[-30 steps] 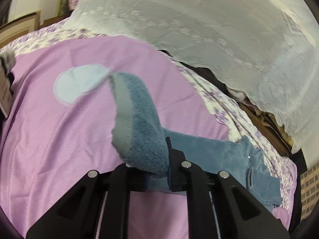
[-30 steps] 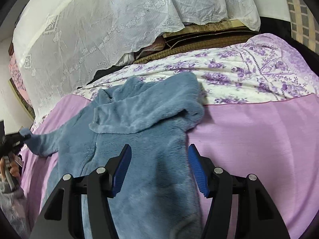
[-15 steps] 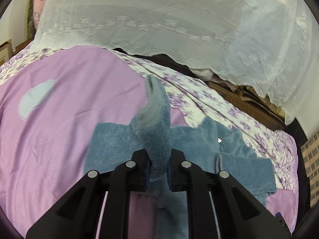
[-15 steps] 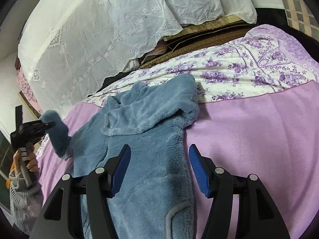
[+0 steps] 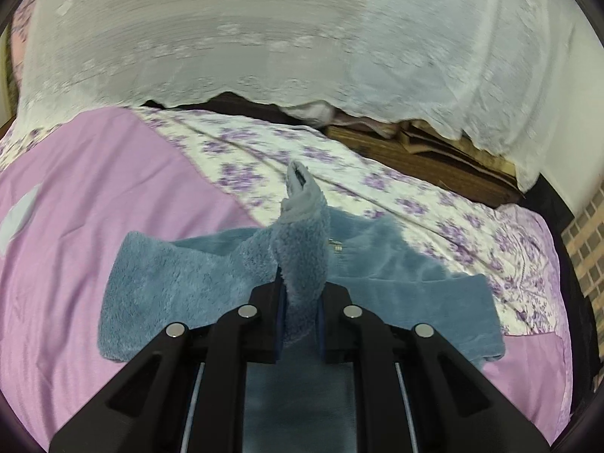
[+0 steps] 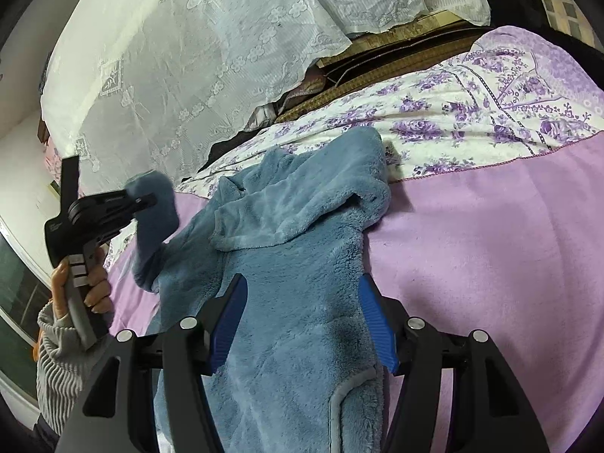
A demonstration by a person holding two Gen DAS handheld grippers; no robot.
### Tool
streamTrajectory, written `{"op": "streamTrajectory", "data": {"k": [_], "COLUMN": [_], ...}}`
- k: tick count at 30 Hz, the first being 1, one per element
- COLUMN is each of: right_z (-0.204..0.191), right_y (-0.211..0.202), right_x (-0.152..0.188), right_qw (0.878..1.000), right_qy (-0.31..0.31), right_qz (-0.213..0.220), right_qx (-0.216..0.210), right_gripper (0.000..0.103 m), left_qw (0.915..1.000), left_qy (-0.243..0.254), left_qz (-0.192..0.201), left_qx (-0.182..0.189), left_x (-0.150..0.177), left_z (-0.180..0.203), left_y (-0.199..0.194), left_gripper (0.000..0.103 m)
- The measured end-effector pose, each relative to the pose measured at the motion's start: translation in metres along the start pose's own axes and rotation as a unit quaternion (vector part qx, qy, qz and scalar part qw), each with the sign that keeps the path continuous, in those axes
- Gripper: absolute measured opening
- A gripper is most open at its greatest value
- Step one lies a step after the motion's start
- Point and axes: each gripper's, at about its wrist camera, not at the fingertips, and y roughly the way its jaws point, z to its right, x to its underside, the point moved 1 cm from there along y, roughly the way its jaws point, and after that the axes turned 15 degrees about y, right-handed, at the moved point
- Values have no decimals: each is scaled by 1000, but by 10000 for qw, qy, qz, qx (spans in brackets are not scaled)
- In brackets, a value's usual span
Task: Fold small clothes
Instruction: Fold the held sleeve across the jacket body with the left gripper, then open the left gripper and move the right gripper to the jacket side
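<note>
A blue fleece hooded jacket [image 6: 298, 264] lies front up on the purple blanket [image 6: 490, 245], its hood [image 6: 302, 204] toward the floral sheet. My left gripper [image 5: 302, 302] is shut on the jacket's sleeve [image 5: 302, 241], whose cuff stands up past the jaws. In the right wrist view that left gripper [image 6: 147, 200] hangs at the jacket's left side with the sleeve [image 6: 154, 226] lifted off the blanket, held by a hand [image 6: 94, 283] in a grey ribbed cuff. My right gripper [image 6: 304, 324] hovers open just over the jacket's body, nothing between its blue pads [image 6: 230, 324].
A white lace cover [image 5: 302, 37] hangs over the far side of the bed. A white sheet with purple flowers [image 6: 472, 113] borders the blanket. Woven mats and dark wood [image 5: 434, 151] lie behind it. A brick wall [image 5: 585, 245] stands at the right edge.
My left gripper has carried the sleeve from out on the blanket in toward the jacket's body, and the sleeve has doubled over. The right gripper has stayed open above the jacket.
</note>
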Motion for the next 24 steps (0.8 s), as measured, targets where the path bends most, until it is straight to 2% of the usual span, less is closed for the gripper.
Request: {"op": "streamTrajectory", "data": {"k": [8, 14, 16, 18, 19, 20, 22, 24], "right_z": [4, 18, 24, 29, 31, 34, 38, 43], "right_y": [-4, -11, -12, -12, -12, -12, -10, -7], "right_x": [-5, -16, -19, -22, -23, -24, -25, -27], "right_qw": [9997, 9981, 9971, 9961, 9958, 9955, 9953, 9949], "right_qy": [198, 576, 716, 843, 877, 916, 950, 998], "right_qz": [-20, 46, 69, 85, 93, 107, 122, 135], "right_qx": [-139, -236, -245, -238, -227, -203, -151, -108], "right_gripper": [62, 62, 62, 62, 62, 62, 62, 62], "left_qw": [9984, 9953, 9936, 9913, 9904, 9895, 9882, 9887], "left_qy": [460, 813, 957, 1110, 1170, 1244, 1324, 1278], "left_qz": [-38, -181, -360, -566, -620, -646, -696, -646], "left_qx": [330, 501, 478, 431, 388, 352, 340, 434], "left_x": [-18, -10, 0, 14, 20, 25, 32, 33], "left_z": [75, 124, 137, 147, 149, 150, 149, 138], "left_y": [22, 43, 56, 72, 77, 81, 81, 71], "left_gripper": [11, 12, 21, 58, 64, 68, 68, 72]}}
